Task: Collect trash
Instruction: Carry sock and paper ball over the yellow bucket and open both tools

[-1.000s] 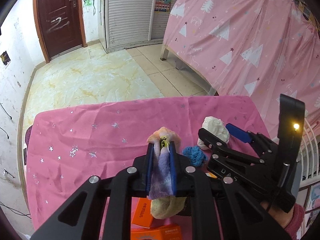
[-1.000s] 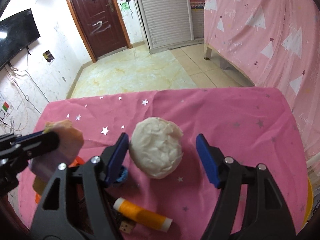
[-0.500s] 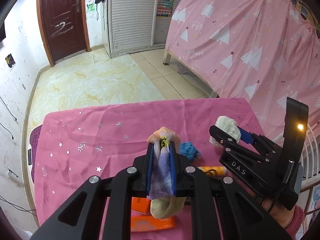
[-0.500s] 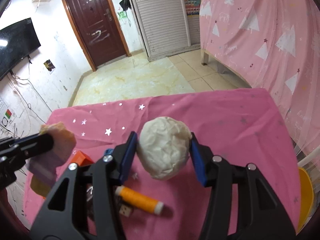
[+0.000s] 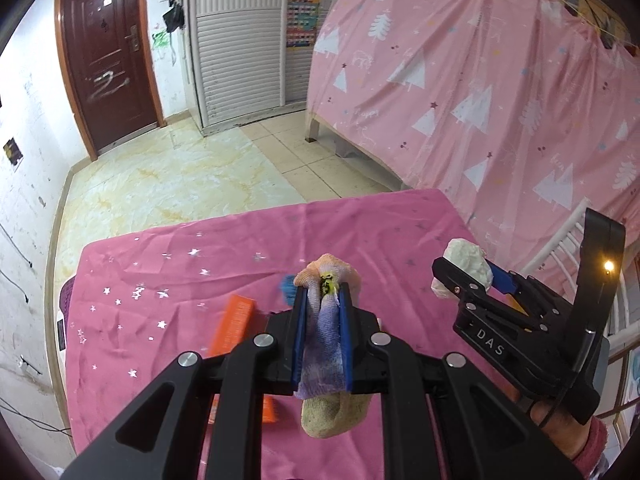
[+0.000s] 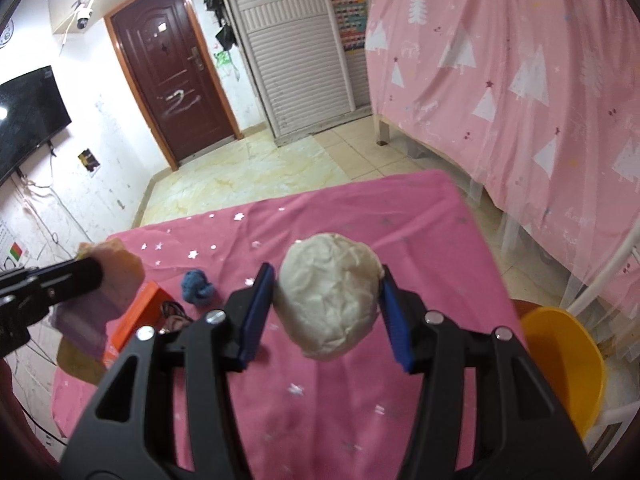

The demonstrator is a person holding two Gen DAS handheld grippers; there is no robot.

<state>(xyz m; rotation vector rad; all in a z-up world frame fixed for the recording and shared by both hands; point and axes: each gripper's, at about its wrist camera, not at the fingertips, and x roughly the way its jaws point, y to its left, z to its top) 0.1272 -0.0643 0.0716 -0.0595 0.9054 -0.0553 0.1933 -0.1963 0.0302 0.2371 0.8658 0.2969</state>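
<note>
My right gripper (image 6: 326,280) is shut on a crumpled white paper ball (image 6: 330,300), which hangs clear above the pink star-print tablecloth (image 6: 420,220). In the left wrist view the same ball (image 5: 464,260) shows at the right, between the right gripper's (image 5: 468,276) fingers. My left gripper (image 5: 323,292) is shut on a limp sock (image 5: 324,336), peach at the toe, purple in the middle and yellowish below. The sock (image 6: 120,276) also shows at the left edge of the right wrist view.
A blue yarn ball (image 6: 198,286) and an orange box (image 6: 136,316) lie on the cloth at the left. A yellow bin (image 6: 560,360) stands past the table's right edge, beside a white rail. A pink curtain hangs at the right; tiled floor lies beyond.
My right gripper's jaws closed on the white ball and lifted it off the cloth. Both grippers moved up and toward the right. The orange spool has dropped out of view.
</note>
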